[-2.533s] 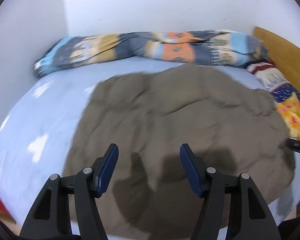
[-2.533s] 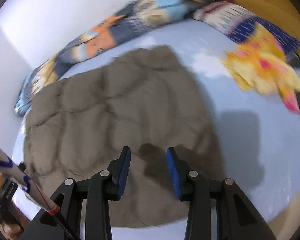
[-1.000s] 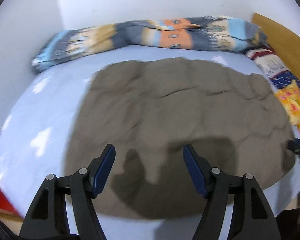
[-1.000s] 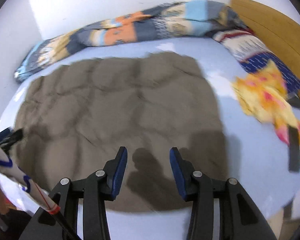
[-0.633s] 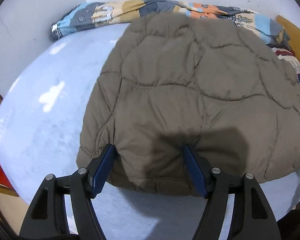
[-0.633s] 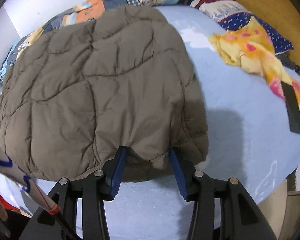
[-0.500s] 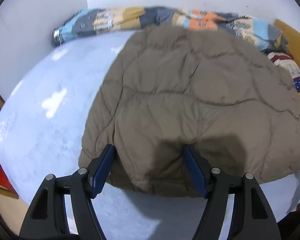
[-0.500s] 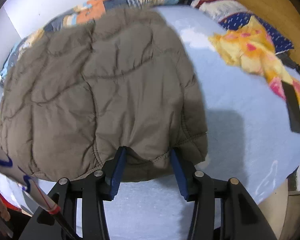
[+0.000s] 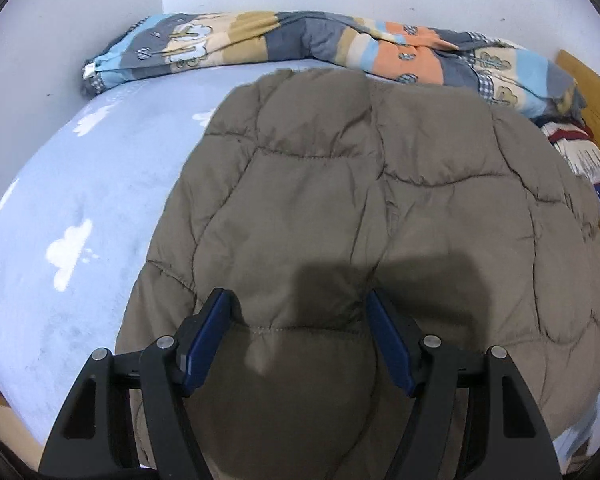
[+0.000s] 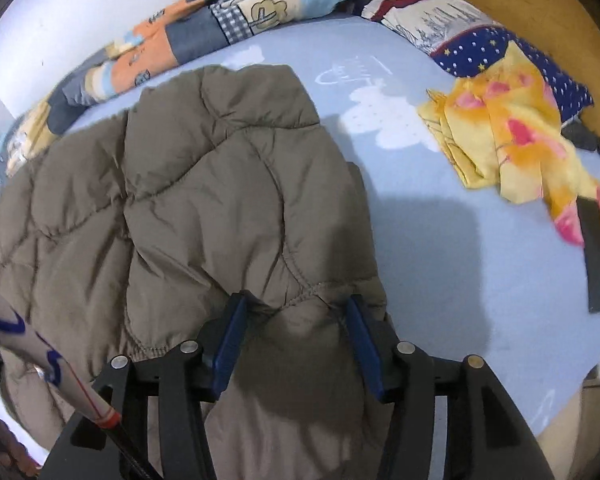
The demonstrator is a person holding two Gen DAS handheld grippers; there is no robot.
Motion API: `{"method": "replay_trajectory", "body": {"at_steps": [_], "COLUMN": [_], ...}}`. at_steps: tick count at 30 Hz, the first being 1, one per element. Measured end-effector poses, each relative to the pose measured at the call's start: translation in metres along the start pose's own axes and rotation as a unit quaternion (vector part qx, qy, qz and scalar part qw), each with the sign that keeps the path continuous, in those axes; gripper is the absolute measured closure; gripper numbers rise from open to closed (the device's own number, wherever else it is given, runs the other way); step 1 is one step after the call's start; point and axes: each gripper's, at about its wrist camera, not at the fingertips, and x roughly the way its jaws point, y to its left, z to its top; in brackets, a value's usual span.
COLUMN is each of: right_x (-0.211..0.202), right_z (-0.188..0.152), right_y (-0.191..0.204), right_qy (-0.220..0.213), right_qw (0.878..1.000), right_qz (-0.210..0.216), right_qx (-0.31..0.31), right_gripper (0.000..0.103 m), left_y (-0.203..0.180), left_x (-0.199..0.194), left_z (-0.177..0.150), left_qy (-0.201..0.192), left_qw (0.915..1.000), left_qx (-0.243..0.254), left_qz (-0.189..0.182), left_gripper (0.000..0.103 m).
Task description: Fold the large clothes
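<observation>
Inspector: Progress first. Where does the quilted brown jacket (image 9: pixel 380 208) lie?

Assessor: On the pale blue bed sheet (image 9: pixel 80 208), spread flat, its far edge close to the rolled patchwork quilt (image 9: pixel 320 46) along the wall. No fold across the body shows; its near end bunches at the bed's edge. I judge folding barely begun, with every fold outstanding.

Inspector: Left gripper (image 9: pixel 298 340)?

Assessor: Jaws stand moderately wide, straddling a puffed panel at the near hem. Whether the pads actually press the fabric, I cannot tell.

Inspector: Right gripper (image 10: pixel 296 338)?

Assessor: Jaws opening, the near right corner of the jacket bulging between them.

Inspector: Orientation?

Assessor: Long axis appears to run sideways, parallel to the quilt. Which end is the collar, I cannot tell. A yellow floral cloth (image 10: pixel 512 128) lies well apart, right.
</observation>
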Motion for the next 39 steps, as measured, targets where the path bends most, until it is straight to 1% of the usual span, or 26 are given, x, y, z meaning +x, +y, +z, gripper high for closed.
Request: {"method": "replay_trajectory", "body": {"at_steps": [1, 3, 5, 7, 8, 10, 11, 13, 14, 17, 20, 24, 27, 34, 37, 39], "right_x": [-0.006, -0.026, -0.047, -0.055, -0.056, -0.056, -0.055, -0.050, -0.046, -0.036, -0.035, -0.047, -0.059, -0.072, -0.072, -0.068], "right_z": [0.001, -0.005, -0.020, -0.037, -0.046, -0.065, -0.071, -0.080, -0.083, -0.084, -0.086, -0.090, -0.096, -0.104, -0.105, -0.107], "right_y": [0.006, 0.014, 0.028, 0.043, 0.052, 0.071, 0.078, 0.090, 0.095, 0.098, 0.100, 0.105, 0.116, 0.138, 0.147, 0.152], "right_qy": [-0.010, -0.039, -0.061, -0.061, -0.057, -0.048, -0.047, -0.050, -0.050, -0.040, -0.041, -0.061, -0.085, -0.102, -0.099, -0.095], "right_qw": [1.000, 0.999, 0.998, 0.996, 0.995, 0.993, 0.992, 0.990, 0.990, 0.990, 0.989, 0.988, 0.983, 0.977, 0.974, 0.973], "right_qz": [-0.012, -0.012, 0.019, 0.045, 0.050, 0.060, 0.059, 0.042, 0.032, 0.025, 0.018, 0.013, 0.008, 0.033, 0.043, 0.042], "right_qx": [-0.007, -0.012, -0.030, -0.053, -0.066, -0.090, -0.100, -0.123, -0.131, -0.135, -0.138, -0.144, -0.161, -0.186, -0.197, -0.204], "right_gripper": [0.046, 0.046, 0.046, 0.046, 0.046, 0.046, 0.046, 0.046, 0.046, 0.045, 0.045, 0.045, 0.045, 0.045, 0.045, 0.045], "left_y": [-0.002, -0.005, -0.012, -0.022, -0.028, -0.038, -0.043, -0.050, -0.049, -0.046, -0.045, -0.044, -0.044, -0.046, -0.045, -0.044], "left_x": [-0.004, -0.015, -0.029, -0.042, -0.046, -0.047, -0.046, -0.042, -0.040, -0.036, -0.037, -0.042, -0.047, -0.053, -0.050, -0.047], "left_z": [0.000, -0.005, -0.013, -0.025, -0.031, -0.040, -0.043, -0.046, -0.045, -0.043, -0.043, -0.043, -0.042, -0.044, -0.046, -0.047], "left_qy": [-0.006, -0.016, -0.028, -0.041, -0.043, -0.044, -0.044, -0.045, -0.044, -0.036, -0.038, -0.044, -0.050, -0.056, -0.052, -0.047], "left_qw": [1.0000, 0.9999, 0.9995, 0.9988, 0.9985, 0.9977, 0.9971, 0.9954, 0.9956, 0.9965, 0.9961, 0.9960, 0.9957, 0.9947, 0.9944, 0.9947], "left_qx": [0.000, -0.001, 0.009, 0.025, 0.034, 0.051, 0.061, 0.083, 0.082, 0.075, 0.079, 0.077, 0.077, 0.086, 0.092, 0.092], "left_qz": [0.004, 0.003, -0.009, -0.005, -0.009, -0.006, 0.000, 0.012, 0.010, 0.005, 0.007, 0.005, 0.003, 0.002, 0.006, 0.007], "left_gripper": [0.033, 0.033, 0.033, 0.033, 0.033, 0.033, 0.033, 0.033, 0.033, 0.032, 0.032, 0.033, 0.033, 0.033, 0.033, 0.033]}}
